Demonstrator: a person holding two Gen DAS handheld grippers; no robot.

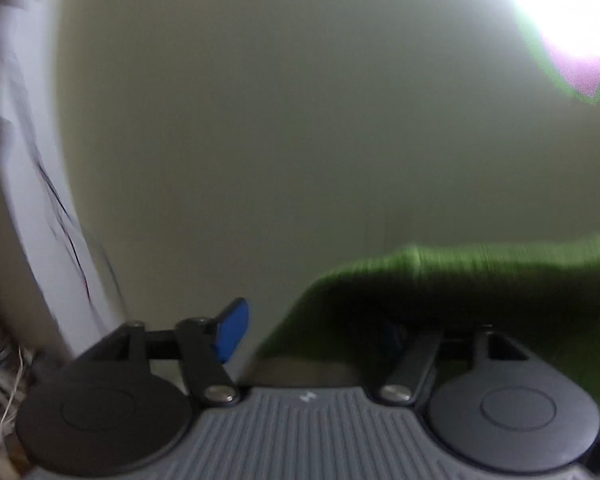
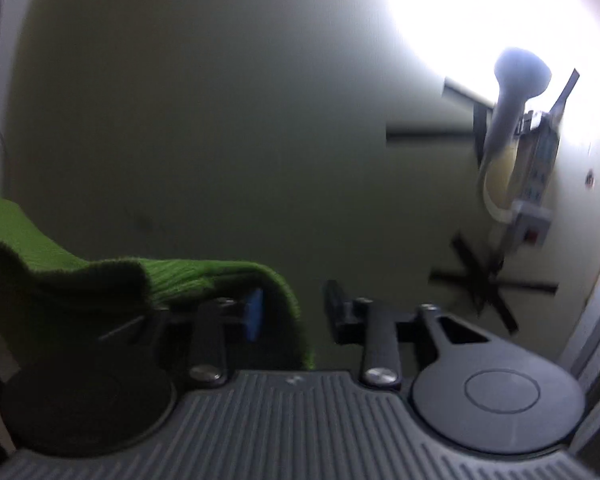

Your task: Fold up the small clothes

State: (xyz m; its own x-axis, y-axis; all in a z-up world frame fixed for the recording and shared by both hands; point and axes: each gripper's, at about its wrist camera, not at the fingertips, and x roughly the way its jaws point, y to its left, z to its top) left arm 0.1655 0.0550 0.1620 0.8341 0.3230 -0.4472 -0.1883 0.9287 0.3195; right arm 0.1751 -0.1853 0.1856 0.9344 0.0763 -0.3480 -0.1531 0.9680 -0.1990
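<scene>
1. We see the green knit garment [image 1: 480, 292] draped over our left tool's [image 1: 312, 332] right finger, jaws apart.
2. It drapes our right tool's [image 2: 292, 312] left finger, jaws apart.
3. We judge it spans between both tools, equally near.

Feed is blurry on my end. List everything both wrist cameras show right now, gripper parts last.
green knit garment: one, bright green ribbed knit; draped over the right side of the left gripper and the left side of the right gripper.
wall: one, pale olive-grey, fills both backgrounds.
bright glare: white, upper right of both views.
taped fixture: one, white and yellowish, held on the wall with black tape, right wrist view; blurred.
white surface with dark cables: left edge, left wrist view.
left gripper: black with a blue pad, fingers apart, one hidden under the knit.
right gripper: black with a blue pad, fingers apart.
</scene>
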